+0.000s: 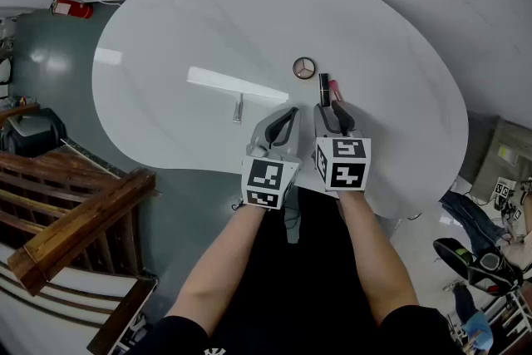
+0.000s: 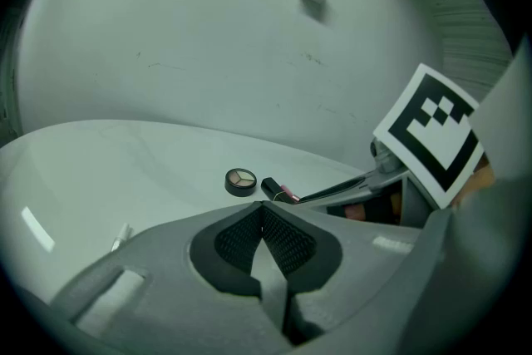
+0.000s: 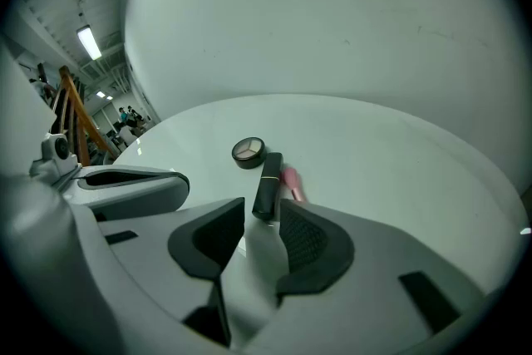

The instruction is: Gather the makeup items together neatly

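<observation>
The head view looks steeply down from above the near edge of the white oval table (image 1: pixel 208 29). Each gripper view sits low and close behind its own jaws, facing across the tabletop toward the far edge. All three share the eyeshadow compact (image 1: pixel 304 68) and the black lipstick tube (image 1: pixel 324 87).

A white, faintly veined oval tabletop (image 1: pixel 208 21) stands on a glossy grey-green floor (image 1: pixel 58 71); a strip of light reflects off its surface; a dark wooden stair railing (image 1: pixel 79 216) runs at lower left; a red fire extinguisher (image 1: pixel 71 8) lies beyond; tube lights (image 3: pixel 90 40) line the ceiling.
</observation>
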The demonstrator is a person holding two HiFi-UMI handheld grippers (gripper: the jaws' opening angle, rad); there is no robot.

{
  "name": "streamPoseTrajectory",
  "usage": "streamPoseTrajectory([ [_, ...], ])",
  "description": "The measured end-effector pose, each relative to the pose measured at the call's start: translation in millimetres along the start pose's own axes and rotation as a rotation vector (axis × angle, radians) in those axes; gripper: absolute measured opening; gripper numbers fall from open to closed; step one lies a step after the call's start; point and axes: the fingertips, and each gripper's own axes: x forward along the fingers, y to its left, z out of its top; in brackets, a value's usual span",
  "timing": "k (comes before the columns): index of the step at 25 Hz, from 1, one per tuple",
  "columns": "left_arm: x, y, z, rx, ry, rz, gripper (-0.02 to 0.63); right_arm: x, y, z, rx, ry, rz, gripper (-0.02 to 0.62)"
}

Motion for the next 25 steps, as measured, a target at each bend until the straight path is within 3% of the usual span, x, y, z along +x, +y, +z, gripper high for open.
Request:
streamPoseTrajectory([
  [13, -2, 4, -3, 0.001, 0.001, -0.002, 0.009, 7, -1, -2, -0.001, 0.034, -0.031, 0.097],
  [25, -24, 2, -5, 0.009, -0.025, -0.007, 0.009, -14, 5, -6, 0.131, -0.024, -0.019, 0.095],
])
